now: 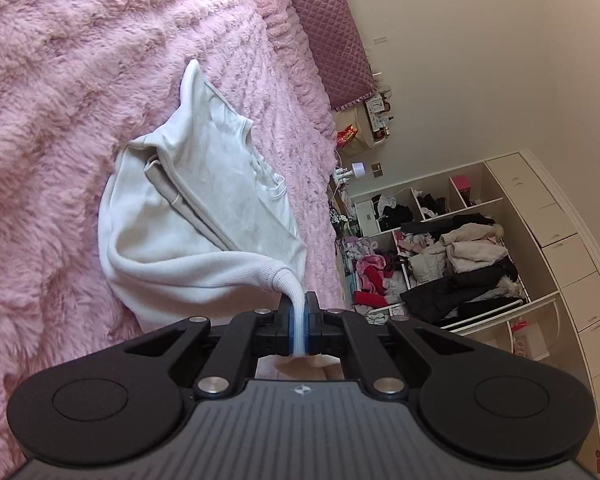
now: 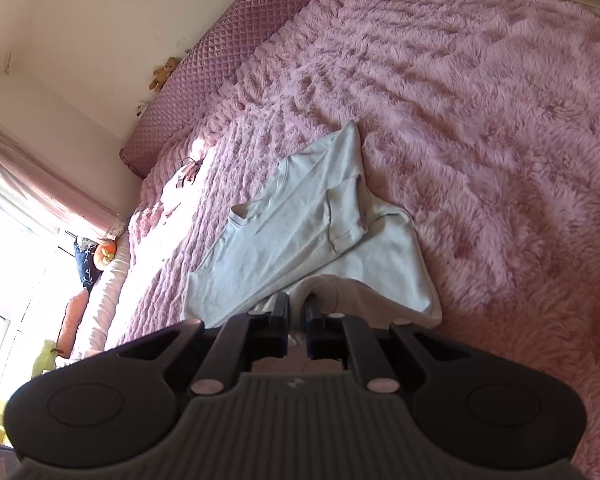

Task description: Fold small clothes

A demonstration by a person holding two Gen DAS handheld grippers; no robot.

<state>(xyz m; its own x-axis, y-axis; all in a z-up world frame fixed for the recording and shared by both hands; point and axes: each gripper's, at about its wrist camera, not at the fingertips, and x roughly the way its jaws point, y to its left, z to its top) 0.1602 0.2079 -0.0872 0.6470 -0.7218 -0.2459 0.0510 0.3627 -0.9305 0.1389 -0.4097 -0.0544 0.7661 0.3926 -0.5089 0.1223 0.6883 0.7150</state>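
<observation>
Left wrist, white sweatshirt (image 1: 204,208) rumpled, half-folded

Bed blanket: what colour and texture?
Pink, shaggy plush blanket; clearest in the right wrist view.

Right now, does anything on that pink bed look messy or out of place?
Mostly the white garment on the fluffy pink blanket: it lies crumpled and half folded, one sleeve flopped across the body, its ribbed hem pinched in the left gripper. A small tangled item lies loose near the headboard.
</observation>
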